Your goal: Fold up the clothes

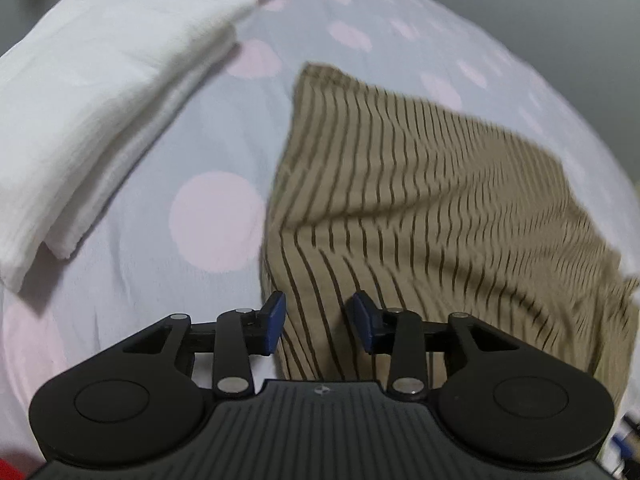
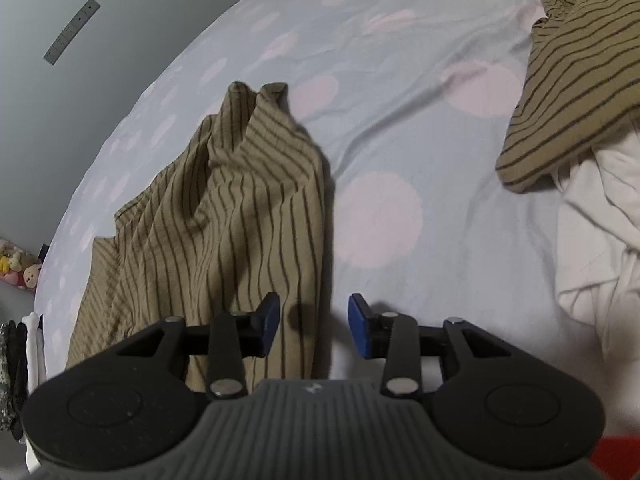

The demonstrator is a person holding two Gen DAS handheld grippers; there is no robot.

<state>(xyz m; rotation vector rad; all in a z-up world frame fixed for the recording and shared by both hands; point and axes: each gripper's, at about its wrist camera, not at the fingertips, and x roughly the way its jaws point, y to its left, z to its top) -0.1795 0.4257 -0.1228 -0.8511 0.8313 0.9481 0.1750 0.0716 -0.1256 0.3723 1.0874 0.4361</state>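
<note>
Left gripper (image 1: pixel 316 322): jaws parted, blue pads (image 1: pixel 275 322) clear of each other, nothing clamped between them. It hangs over the near edge of a tan garment with dark pinstripes (image 1: pixel 420 200). Whether the pads touch the cloth cannot be determined.

The tan striped garment lies rumpled on a bedsheet, pale blue with large pink dots (image 1: pixel 216 222). In the left wrist view its far corner stands up in a peak and the body runs off to the right. Part of the cloth is motion-blurred there.

A folded white towel or cloth (image 1: pixel 100 100) rests on the sheet to the left of the striped garment, apart from it, with a strip of sheet between them.

Right gripper (image 2: pixel 313 326): jaws likewise parted, nothing held. Its left pad (image 2: pixel 269 326) sits over the right edge of the same striped garment (image 2: pixel 224 216); its right pad sits over bare bedsheet (image 2: pixel 380 220). Contact cannot be confirmed.

In the right wrist view the garment is bunched, with two raised folds at its far end.

At upper right, a second tan striped piece (image 2: pixel 576 92) lies on the sheet, partly over crumpled white fabric (image 2: pixel 600 248). Both are well apart from the garment under the gripper.

At the far left edge, small plush toys (image 2: pixel 18 266) are visible beyond the bed. A grey ruler-like strip (image 2: pixel 72 32) shows on the grey surface beyond the bed.
</note>
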